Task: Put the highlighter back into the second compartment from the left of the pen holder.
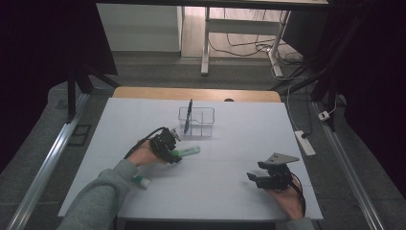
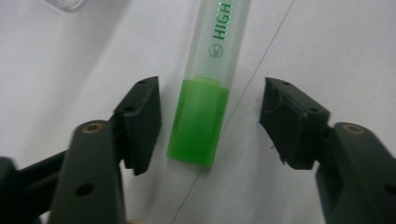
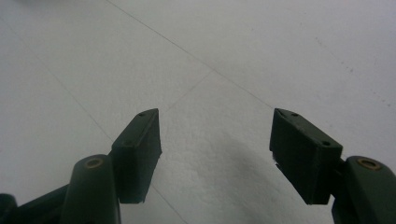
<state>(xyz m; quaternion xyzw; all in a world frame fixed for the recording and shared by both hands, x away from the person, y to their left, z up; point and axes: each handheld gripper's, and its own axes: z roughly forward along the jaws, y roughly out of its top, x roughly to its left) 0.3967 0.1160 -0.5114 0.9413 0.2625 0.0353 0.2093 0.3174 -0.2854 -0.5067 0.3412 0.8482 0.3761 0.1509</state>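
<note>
Right now I'm on the pick-up step: my left gripper straddles the green cap end of the highlighter, which lies flat on the white table near the clear organizer. Its jaws stand apart, not yet touching the barrel. Next, I judge, they must close squarely. My right gripper waits agape over bare table.

Translucent glossy plastic highlighter on matt white tabletop
</note>
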